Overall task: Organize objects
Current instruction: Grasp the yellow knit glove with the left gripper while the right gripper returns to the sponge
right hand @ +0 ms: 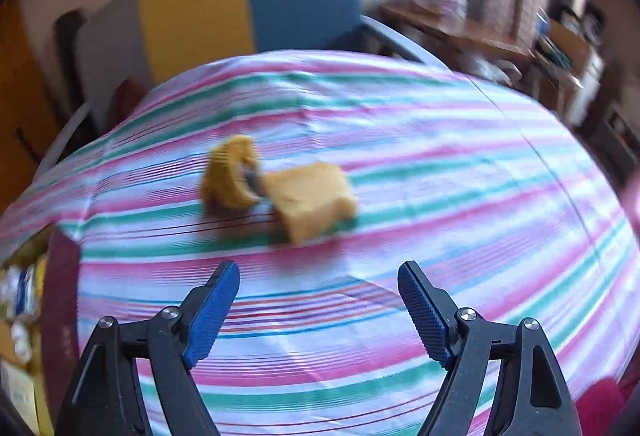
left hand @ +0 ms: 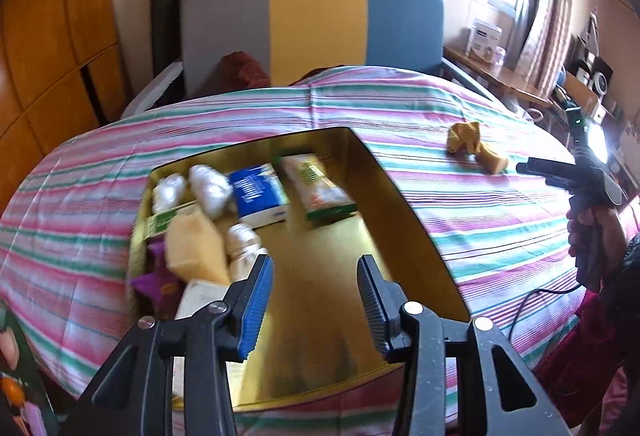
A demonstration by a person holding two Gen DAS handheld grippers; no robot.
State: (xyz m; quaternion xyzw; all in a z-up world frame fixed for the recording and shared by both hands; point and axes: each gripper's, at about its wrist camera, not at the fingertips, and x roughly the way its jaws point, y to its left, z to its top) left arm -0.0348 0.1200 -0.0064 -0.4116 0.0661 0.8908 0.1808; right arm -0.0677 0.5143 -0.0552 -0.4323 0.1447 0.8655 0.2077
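While the left gripper (left hand: pixel 316 300) is hanging over the open gold-lined box (left hand: pixel 404 195) with its jaws parted and nothing between them, the right gripper (right hand: pixel 318 310) is hovering above the striped bed cover (right hand: pixel 440 195), jaws spread wide and likewise empty. Two yellow things are still lying loose on the cover: a crumpled yellow piece (right hand: pixel 230 175) and a flat yellow block (right hand: pixel 312 197), touching or nearly so; blur is hiding the join. From the right gripper they are sitting straight ahead and slightly left of its midline. The block's long side is running roughly crosswise to the fingers, tilted a little. In the left wrist view the same pair is lying well off to the right of the box, close to the right hand (left hand: pixel 588 236). So the right hand is looking the nearer one, and probably the one to take them. The box is already holding packets, a blue pack (left hand: pixel 262 195) among them, with bare floor on its right side.
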